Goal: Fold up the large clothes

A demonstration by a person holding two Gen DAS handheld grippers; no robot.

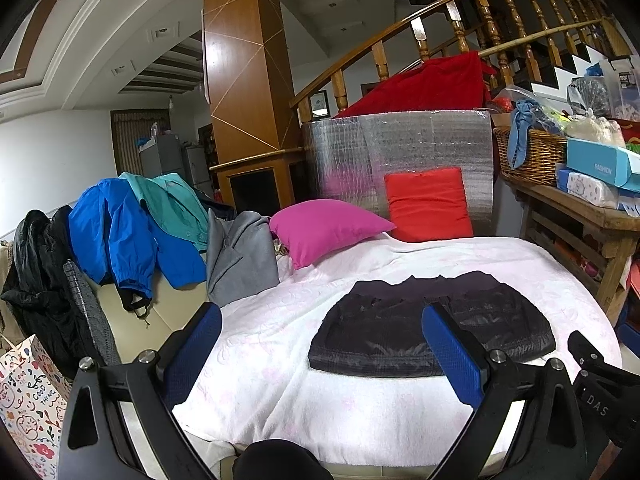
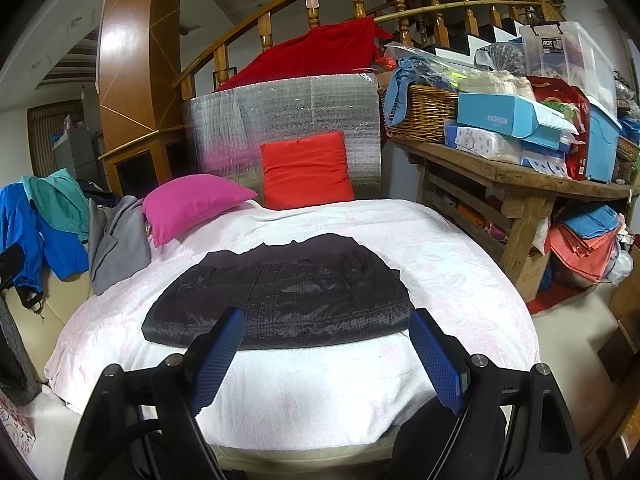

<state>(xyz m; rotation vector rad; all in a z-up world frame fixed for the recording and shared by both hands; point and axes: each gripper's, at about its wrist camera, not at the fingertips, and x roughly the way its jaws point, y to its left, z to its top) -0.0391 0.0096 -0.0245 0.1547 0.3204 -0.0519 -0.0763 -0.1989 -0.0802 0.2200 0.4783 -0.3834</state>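
Here, a pink pillow (image 2: 192, 204), red cushion (image 2: 306, 172) and heaped coats (image 1: 132, 236) ring the folded jacket (image 2: 280, 296); left gripper (image 1: 320, 344) and right gripper (image 2: 326, 344) hover spread, empty.

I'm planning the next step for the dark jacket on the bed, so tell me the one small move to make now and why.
Probably bring both open grippers, left gripper and right gripper, forward and down to the near hem of the dark jacket. It lies flat on the white blanket, apparently partly folded already, and neither gripper holds or touches it.
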